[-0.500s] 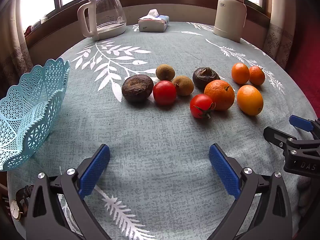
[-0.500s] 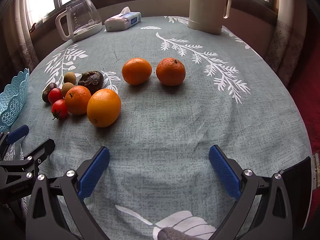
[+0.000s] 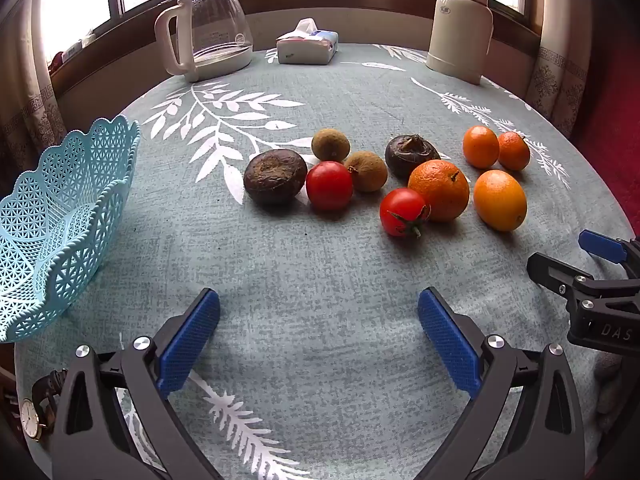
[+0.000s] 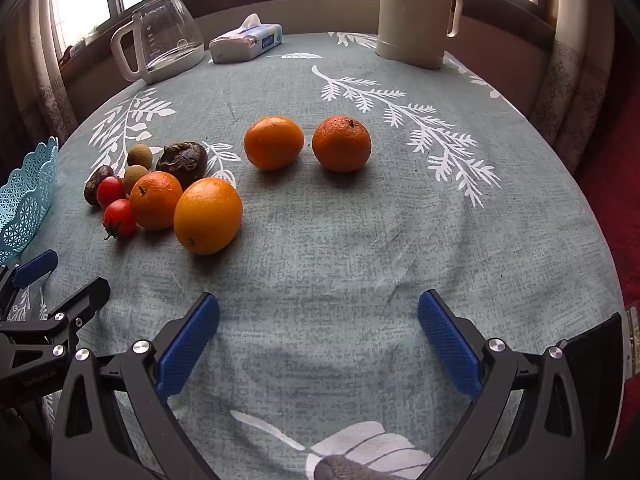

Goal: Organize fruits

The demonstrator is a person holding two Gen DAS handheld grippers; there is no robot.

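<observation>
A home dining spot: a round table [image 3: 320, 272] under a leaf-print cloth, with glass kettle [image 3: 208, 36] at eleven o'clock, tissue pack [image 3: 307, 47] at twelve, thermos [image 3: 460, 26] at one, curtained windows [image 3: 76, 0] behind.

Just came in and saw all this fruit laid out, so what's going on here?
A person holds a two-finger tool in each hand over a round table, apparently about to sort fruit. The left tool and right tool are both open and hold nothing. Oranges, tomatoes and brown fruits all lie loose on the tablecloth. From what shows of the blue basket at the left edge, nothing is inside.
</observation>
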